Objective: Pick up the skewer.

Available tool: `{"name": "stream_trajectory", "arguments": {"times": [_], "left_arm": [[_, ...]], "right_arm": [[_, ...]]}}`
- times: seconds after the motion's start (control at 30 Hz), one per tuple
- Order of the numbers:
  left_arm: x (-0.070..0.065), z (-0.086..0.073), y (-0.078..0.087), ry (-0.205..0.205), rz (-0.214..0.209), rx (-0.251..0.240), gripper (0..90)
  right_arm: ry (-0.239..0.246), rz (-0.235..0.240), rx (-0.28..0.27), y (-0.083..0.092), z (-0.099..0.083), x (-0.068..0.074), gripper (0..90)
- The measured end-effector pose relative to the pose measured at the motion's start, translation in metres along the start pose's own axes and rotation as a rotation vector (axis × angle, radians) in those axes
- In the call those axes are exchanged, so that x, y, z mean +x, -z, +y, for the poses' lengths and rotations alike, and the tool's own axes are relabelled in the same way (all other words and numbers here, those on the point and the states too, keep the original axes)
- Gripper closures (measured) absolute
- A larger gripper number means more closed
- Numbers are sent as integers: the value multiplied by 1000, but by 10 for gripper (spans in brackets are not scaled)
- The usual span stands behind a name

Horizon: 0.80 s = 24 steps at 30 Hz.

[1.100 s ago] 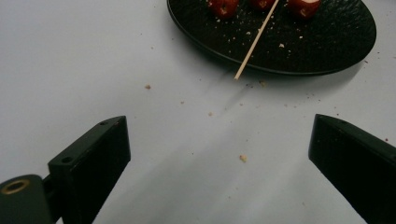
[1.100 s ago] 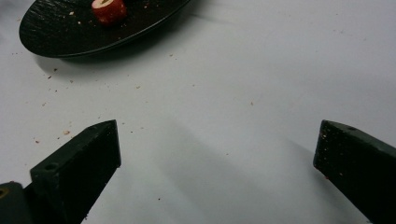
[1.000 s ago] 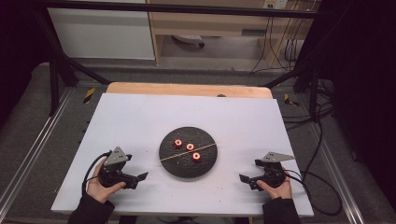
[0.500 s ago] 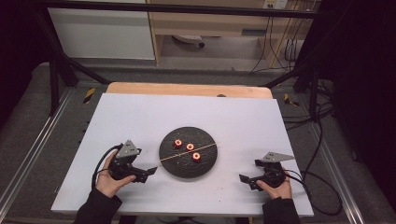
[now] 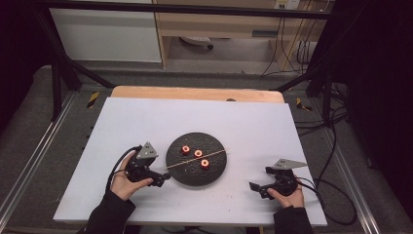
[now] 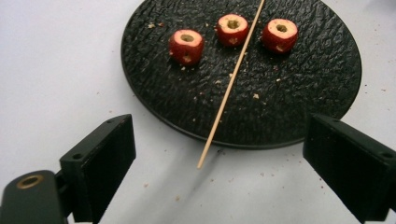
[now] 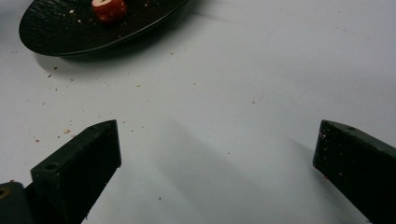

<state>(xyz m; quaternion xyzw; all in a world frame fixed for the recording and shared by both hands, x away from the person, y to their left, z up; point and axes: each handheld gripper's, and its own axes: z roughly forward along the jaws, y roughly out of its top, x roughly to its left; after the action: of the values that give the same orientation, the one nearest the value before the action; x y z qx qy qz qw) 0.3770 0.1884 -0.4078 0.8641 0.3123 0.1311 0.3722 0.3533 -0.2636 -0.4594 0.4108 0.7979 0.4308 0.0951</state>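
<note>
The skewer (image 6: 229, 88) lies across the black plate (image 6: 308, 93), its near end overhanging the rim above the surface (image 5: 146, 126), beside three cored red fruit pieces (image 6: 187, 45). Step in hand, by judgement: approach to grasp. Left tongs (image 6: 219, 163) stand apart, straddling the overhanging tip. Next: advance, close on it. Right tongs (image 7: 217, 163) stand apart, idle, well clear.

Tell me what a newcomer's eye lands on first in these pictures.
A round black plate sits mid-table on the white table, holding three cored red fruit pieces in a row. A thin wooden skewer lies slantwise across the plate, its near end jutting past the rim onto the table. The left tongs sit open beside that end; the right tongs rest open off to the plate's right.
</note>
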Motion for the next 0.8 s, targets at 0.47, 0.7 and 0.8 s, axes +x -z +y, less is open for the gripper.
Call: {"name": "stream_trajectory", "arguments": {"times": [0.47, 0.7, 0.8], "left_arm": [[-6, 20, -25, -38, -28, 69, 157], [-8, 28, -35, -53, -34, 98, 237], [-9, 32, -39, -68, -39, 111, 307]], "right_arm": [[-3, 6, 5, -1, 0, 0, 15], [-4, 8, 9, -1, 0, 0, 15], [-4, 7, 9, -1, 0, 0, 15]]}}
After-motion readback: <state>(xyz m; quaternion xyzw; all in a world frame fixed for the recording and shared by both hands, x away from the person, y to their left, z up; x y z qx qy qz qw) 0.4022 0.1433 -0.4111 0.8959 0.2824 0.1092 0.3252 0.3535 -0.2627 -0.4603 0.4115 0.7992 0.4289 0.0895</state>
